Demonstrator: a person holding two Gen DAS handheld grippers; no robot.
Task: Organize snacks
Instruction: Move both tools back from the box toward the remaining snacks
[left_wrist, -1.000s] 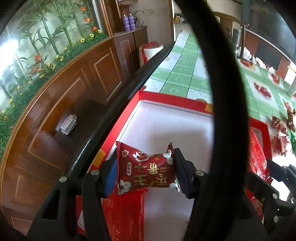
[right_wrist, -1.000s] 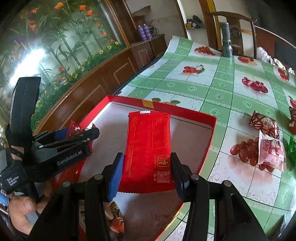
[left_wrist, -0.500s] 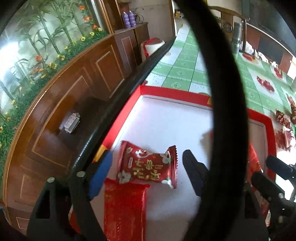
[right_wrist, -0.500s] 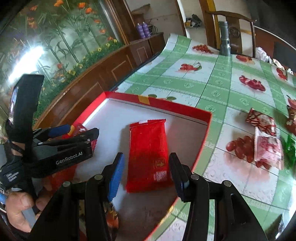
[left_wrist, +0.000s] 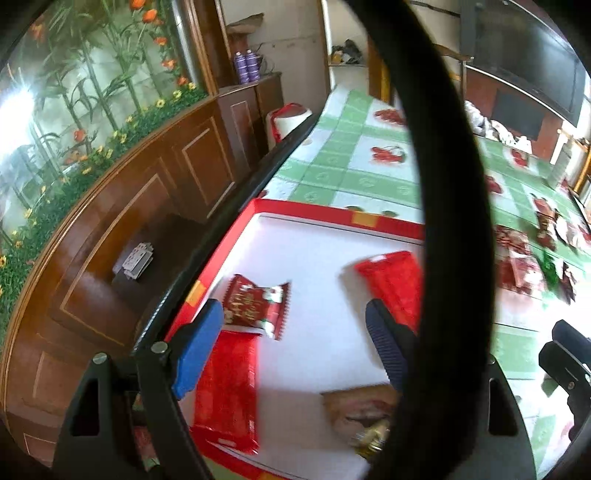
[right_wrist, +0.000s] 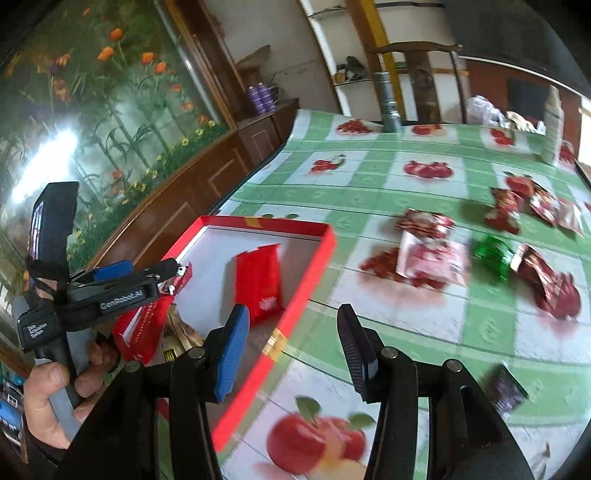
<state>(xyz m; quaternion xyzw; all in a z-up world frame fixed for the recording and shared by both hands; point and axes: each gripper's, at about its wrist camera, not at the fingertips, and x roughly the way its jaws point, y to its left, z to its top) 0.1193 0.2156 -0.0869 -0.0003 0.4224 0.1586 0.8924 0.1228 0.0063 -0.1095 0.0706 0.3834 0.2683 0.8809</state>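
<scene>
Both grippers, left (left_wrist: 295, 332) and right (right_wrist: 291, 343), gape empty over the red tray (right_wrist: 317, 266); seemingly between placements, the next move means reaching the loose snack packets (right_wrist: 432, 258).

A green-and-white checked tablecloth (right_wrist: 369, 192) with fruit prints covers the table. A grey cylindrical flask (right_wrist: 388, 99) stands at its far edge, before a wooden chair (right_wrist: 417, 74). Two purple bottles (left_wrist: 246, 66) stand on a wooden cabinet (left_wrist: 207, 155) beneath a floral mural (right_wrist: 92, 96).
</scene>
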